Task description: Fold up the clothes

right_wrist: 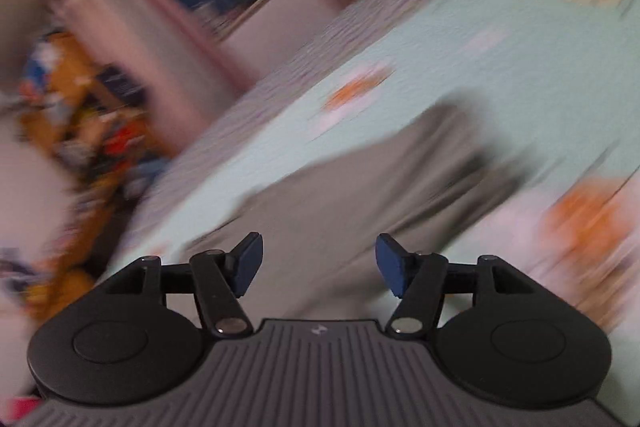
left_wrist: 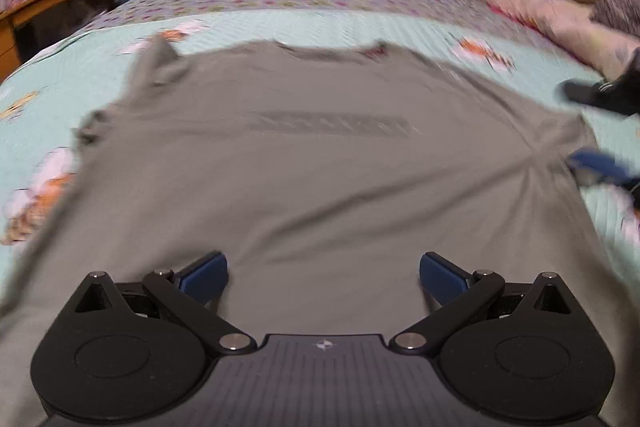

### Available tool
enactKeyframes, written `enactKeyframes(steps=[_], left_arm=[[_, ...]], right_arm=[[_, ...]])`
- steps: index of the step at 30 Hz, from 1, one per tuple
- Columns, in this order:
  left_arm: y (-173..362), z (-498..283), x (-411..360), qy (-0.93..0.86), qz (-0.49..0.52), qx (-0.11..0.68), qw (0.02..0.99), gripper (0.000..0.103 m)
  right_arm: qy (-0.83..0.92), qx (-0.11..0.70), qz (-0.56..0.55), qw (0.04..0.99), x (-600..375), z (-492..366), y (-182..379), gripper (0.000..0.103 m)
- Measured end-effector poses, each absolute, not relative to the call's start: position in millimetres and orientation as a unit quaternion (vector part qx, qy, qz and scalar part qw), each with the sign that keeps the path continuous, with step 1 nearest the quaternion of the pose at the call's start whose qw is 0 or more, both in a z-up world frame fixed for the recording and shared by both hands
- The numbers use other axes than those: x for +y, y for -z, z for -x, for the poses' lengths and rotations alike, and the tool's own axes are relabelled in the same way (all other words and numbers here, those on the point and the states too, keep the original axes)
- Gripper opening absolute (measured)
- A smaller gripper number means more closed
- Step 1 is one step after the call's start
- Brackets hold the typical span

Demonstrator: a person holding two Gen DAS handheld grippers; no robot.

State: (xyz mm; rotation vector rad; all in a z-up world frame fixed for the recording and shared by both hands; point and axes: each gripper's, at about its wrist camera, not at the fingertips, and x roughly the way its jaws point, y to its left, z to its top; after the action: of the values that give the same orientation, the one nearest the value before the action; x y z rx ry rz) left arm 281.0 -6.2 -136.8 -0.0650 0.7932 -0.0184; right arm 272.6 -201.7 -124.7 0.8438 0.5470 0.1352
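No text can be read. Ahead of the left hand-held gripper [left_wrist: 323, 277], the grey shirt [left_wrist: 280, 187] bears a dark printed band [left_wrist: 332, 125] across its chest, too blurred to make out. A small white emblem [left_wrist: 322, 344] sits on that gripper's body, no letters in it.

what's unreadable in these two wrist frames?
- Print on the grey T-shirt: left wrist view, too smeared to read.
- T-shirt hem: left wrist view, hidden under the left gripper body.
- Right gripper: left wrist view, cut by the right edge and blurred; its own view shows it open.
- Shelf clutter: right wrist view, heavy motion blur.
- Bedspread pattern: right wrist view, blurred.
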Motion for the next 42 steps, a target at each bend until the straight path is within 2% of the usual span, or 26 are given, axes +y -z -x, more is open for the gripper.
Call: enactKeyframes(steps=[4, 8, 11, 14, 15, 16, 17, 21, 26, 34, 36, 37, 38, 42], left_arm=[[104, -296, 98, -0.050, 0.155, 0.384, 0.909, 0.102], [109, -329, 203, -0.063, 0.333, 0.383, 0.859, 0.102], [124, -350, 235, -0.076, 0.363, 0.392, 0.842, 0.102], [142, -368, 243, -0.069, 0.372, 0.406, 0.832, 0.102], [145, -371, 244, -0.064, 0.373, 0.405, 0.832, 0.102], [147, -374, 243, -0.062, 0.371, 0.401, 0.835, 0.102], [148, -376, 242, -0.058, 0.370, 0.397, 0.838, 0.102], [149, -381, 244, -0.013, 0.417, 0.382, 0.825, 0.102], [164, -385, 245, 0.017, 0.471, 0.367, 0.802, 0.102], [173, -406, 225, 0.031, 0.483, 0.364, 0.796, 0.101], [175, -408, 225, 0.023, 0.489, 0.355, 0.797, 0.077], [178, -411, 226, 0.021, 0.492, 0.359, 0.793, 0.040], [183, -414, 227, 0.021, 0.500, 0.365, 0.785, 0.014], [184, -428, 230, -0.003, 0.484, 0.375, 0.790, 0.008]], right_arm=[[-0.122, 0.302, -0.498, 0.803, -134, -295, 135, 0.065], [-0.152, 0.313, -0.532, 0.772, -82, -334, 145, 0.066], [-0.179, 0.279, -0.547, 0.769, -67, -380, 167, 0.068], [-0.227, 0.222, -0.519, 0.794, -66, -394, 189, 0.062], [-0.251, 0.202, -0.514, 0.795, -69, -389, 191, 0.063], [-0.268, 0.200, -0.514, 0.790, -69, -389, 189, 0.068], [-0.284, 0.199, -0.514, 0.784, -69, -390, 186, 0.072], [-0.304, 0.215, -0.475, 0.797, -53, -396, 171, 0.072], [-0.310, 0.219, -0.479, 0.791, -51, -407, 162, 0.072], [-0.313, 0.221, -0.483, 0.788, -69, -418, 169, 0.072], [-0.314, 0.220, -0.486, 0.786, -86, -410, 177, 0.072], [-0.315, 0.219, -0.488, 0.784, -89, -409, 179, 0.072], [-0.315, 0.219, -0.490, 0.783, -91, -409, 181, 0.072], [-0.318, 0.219, -0.495, 0.778, -98, -406, 187, 0.072]])
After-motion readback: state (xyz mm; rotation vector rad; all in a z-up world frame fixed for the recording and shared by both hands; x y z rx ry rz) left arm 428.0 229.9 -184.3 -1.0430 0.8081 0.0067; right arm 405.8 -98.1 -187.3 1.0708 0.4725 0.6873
